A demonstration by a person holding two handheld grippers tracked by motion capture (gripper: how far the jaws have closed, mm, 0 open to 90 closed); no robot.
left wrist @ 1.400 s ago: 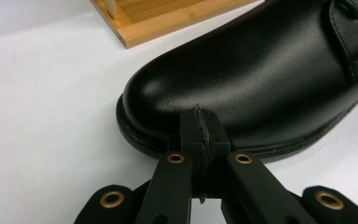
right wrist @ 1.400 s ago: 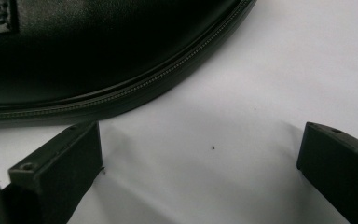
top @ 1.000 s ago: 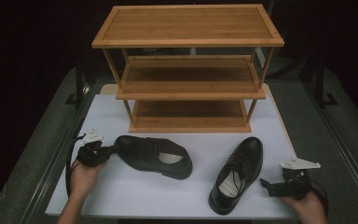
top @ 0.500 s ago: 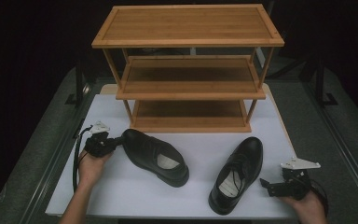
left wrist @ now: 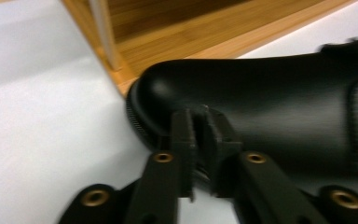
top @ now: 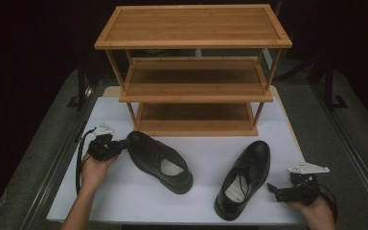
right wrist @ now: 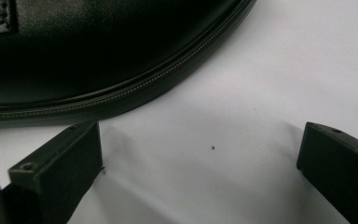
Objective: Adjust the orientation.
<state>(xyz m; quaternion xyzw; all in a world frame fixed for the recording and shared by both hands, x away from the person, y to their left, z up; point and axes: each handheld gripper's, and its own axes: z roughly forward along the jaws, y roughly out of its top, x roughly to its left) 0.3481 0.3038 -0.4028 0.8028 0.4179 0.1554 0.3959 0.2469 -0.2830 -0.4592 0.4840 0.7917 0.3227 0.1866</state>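
Your left gripper (top: 120, 146) sits at the heel end of the left black dress shoe (top: 160, 160), near the left edge of the white table (top: 124, 201) and just in front of the left foot of the wooden shoe rack (top: 194, 72). In the left gripper view its jaws stand narrow, almost together, against the rounded back of that shoe (left wrist: 261, 102) where the welt meets the leather (a thin bit of the rim seems to lie between the pads, but you cannot tell from here whether they press on it); the jaws have just been opening a little. That shoe lies on its sole, set diagonally, heel toward the rack's left post and toe toward the front middle of the table. Your right gripper (top: 274, 190) rests in your right hand (top: 316, 211) by the front right corner of the table, jaws spread wide with nothing between them. In the right gripper view the bare table top (right wrist: 242, 93) shows between the two pads, and the stitched sole edge of the right black dress shoe (right wrist: 98, 56) lies just beyond the near pad, close but apart from it. That second shoe (top: 244, 177) stands on its sole, toe toward the rack's right side and heel toward the front edge.
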